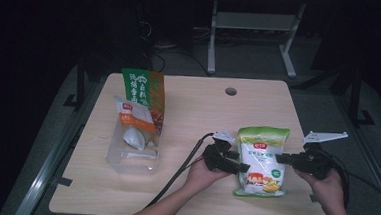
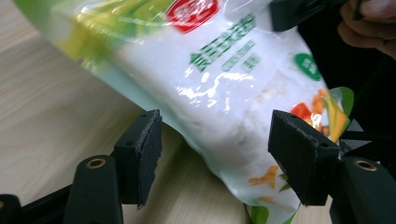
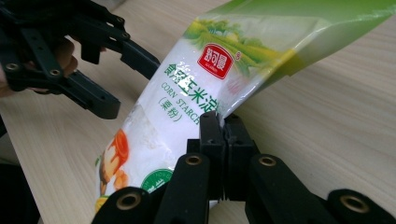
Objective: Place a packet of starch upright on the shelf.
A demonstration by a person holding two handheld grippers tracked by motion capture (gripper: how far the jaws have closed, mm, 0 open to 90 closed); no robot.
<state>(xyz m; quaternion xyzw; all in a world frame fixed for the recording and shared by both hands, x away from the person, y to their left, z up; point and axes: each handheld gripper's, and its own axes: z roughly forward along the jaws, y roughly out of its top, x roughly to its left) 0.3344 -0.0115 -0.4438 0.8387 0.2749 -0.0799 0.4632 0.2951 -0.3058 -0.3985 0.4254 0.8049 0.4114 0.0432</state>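
Pale wooden table (image 1: 193, 112) — dark room

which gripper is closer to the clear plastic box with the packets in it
Left. The left gripper sits between the clear box and the starch bag; the right gripper is beyond the bag.

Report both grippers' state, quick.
Left gripper: open, jaws astride the corn starch bag, not pressing.
Right gripper: shut on the bag's edge.
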